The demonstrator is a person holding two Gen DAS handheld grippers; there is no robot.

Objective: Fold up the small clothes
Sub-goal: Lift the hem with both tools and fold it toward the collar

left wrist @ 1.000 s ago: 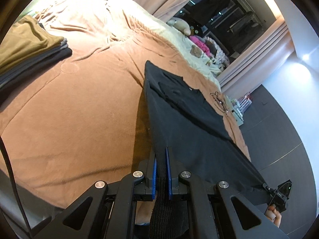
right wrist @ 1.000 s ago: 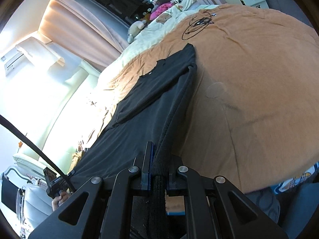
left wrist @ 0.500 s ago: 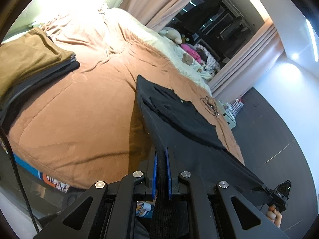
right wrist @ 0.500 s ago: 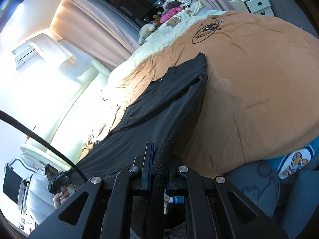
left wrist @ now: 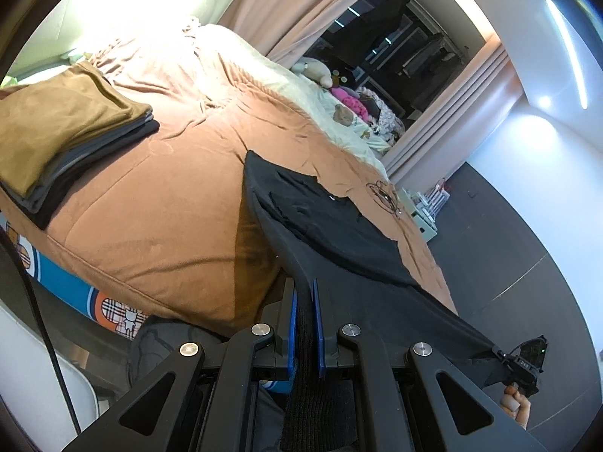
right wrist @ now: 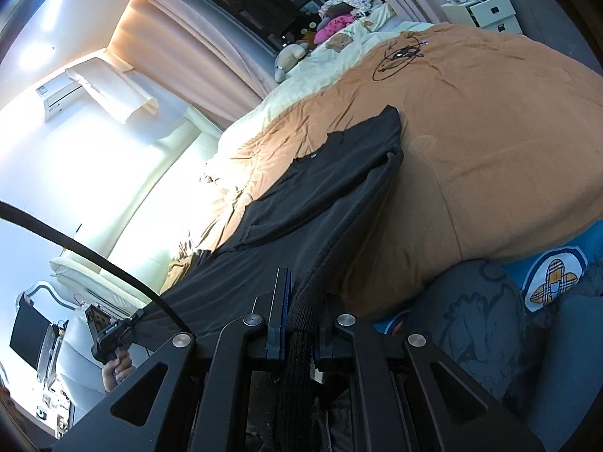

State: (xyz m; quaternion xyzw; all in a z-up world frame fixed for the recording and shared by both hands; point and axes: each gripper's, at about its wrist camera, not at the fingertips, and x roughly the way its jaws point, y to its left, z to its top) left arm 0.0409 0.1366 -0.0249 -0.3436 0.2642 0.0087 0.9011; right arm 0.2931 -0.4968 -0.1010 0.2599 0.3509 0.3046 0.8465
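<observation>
A black top (left wrist: 331, 226) (right wrist: 324, 196) lies stretched from the brown bedcover (left wrist: 158, 203) out over the bed's near edge. Its ribbed hem is pinched at both corners. My left gripper (left wrist: 303, 293) is shut on the hem's left corner, the knit band running down between the blue pads. My right gripper (right wrist: 301, 293) is shut on the other corner in the same way. Each gripper shows small in the other's view, held in a hand: the right gripper (left wrist: 525, 363) at lower right, the left gripper (right wrist: 113, 333) at lower left. The hem hangs taut between them.
A stack of folded clothes (left wrist: 64, 143), tan on top, sits at the bed's left. A coiled black cable (right wrist: 399, 56) lies further up the bedcover. Soft toys (left wrist: 316, 69) and pillows are at the bed's head, a white bedside unit (right wrist: 486, 11) beyond. Dark floor (left wrist: 527, 248) lies to the right.
Both grippers have drawn back from the bed and risen a little, pulling the black top towards the near edge. The bed's blue side and the floor have come into view.
</observation>
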